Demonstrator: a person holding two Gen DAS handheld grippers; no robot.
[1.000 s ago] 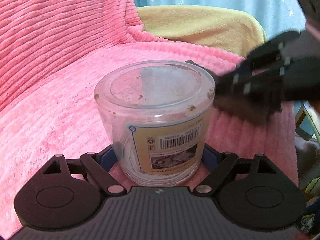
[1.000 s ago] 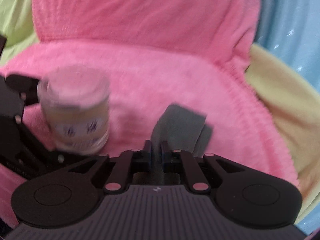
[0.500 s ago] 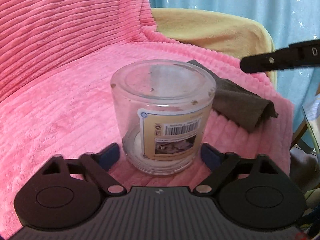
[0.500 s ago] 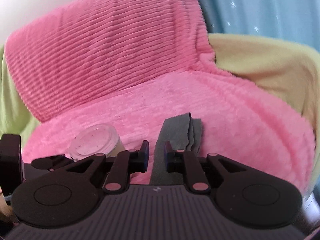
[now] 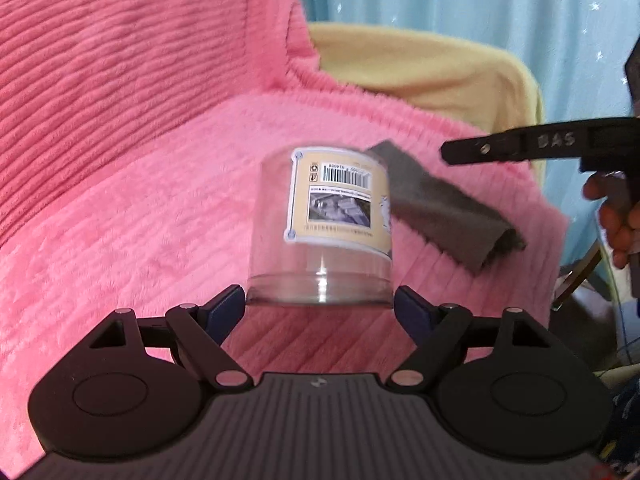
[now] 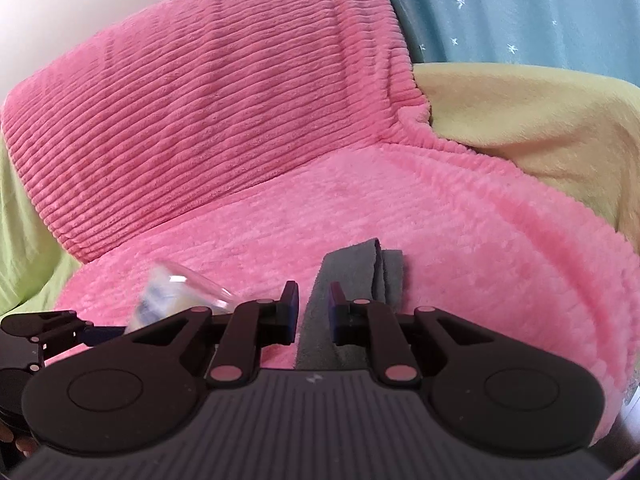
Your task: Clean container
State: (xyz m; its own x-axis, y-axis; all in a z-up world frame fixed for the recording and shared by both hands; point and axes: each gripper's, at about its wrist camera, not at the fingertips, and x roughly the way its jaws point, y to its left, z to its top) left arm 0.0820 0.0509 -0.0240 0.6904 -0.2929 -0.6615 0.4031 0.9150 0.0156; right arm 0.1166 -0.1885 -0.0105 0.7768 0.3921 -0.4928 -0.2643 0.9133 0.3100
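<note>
left wrist — container (image 5: 320, 232) just beyond tongs (image 5: 320, 312)

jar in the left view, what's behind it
A grey cloth lies on the pink blanket behind and to the right of the jar. The jar covers the cloth's near left end.

a second ago our left gripper (image 5: 320, 312) clamps the clear jar (image 5: 324, 228); now its jaws stand spread, clear of the glass, and the jar tips away from us, its label facing up (motion-blurred). our right gripper (image 6: 313, 312) no longer pinches the grey cloth (image 6: 352, 280): its jaws are parted and sit farther back from the jar.
</note>
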